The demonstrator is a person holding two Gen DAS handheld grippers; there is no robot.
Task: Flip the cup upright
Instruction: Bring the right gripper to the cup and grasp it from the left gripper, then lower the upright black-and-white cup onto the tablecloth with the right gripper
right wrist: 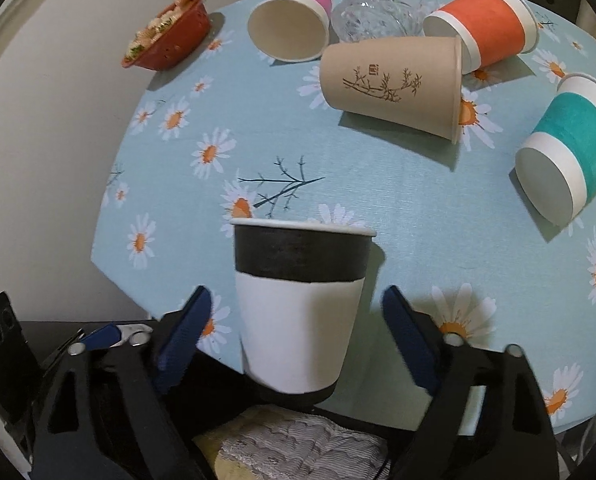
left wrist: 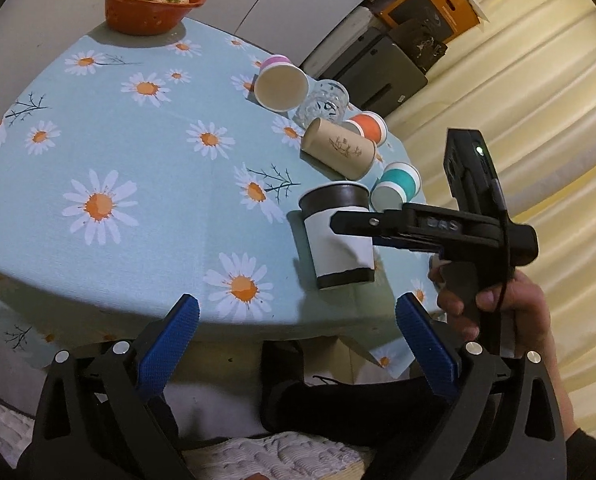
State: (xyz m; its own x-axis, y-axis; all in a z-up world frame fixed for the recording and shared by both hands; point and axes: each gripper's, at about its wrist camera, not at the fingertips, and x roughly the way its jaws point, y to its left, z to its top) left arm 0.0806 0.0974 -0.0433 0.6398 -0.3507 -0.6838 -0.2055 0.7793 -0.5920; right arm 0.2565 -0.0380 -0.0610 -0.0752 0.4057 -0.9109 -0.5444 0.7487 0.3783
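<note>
A black-and-white paper cup stands upright, mouth up, near the table's front edge; it also shows in the left wrist view. My right gripper is open, its blue pads on either side of the cup with a gap on both sides. In the left wrist view the right gripper reaches in from the right at the cup's side. My left gripper is open and empty, held off the table's near edge.
Several cups lie on their sides on the daisy tablecloth: pink, tan, orange, teal. A tipped glass lies between them. An orange bowl of food stands at the far edge.
</note>
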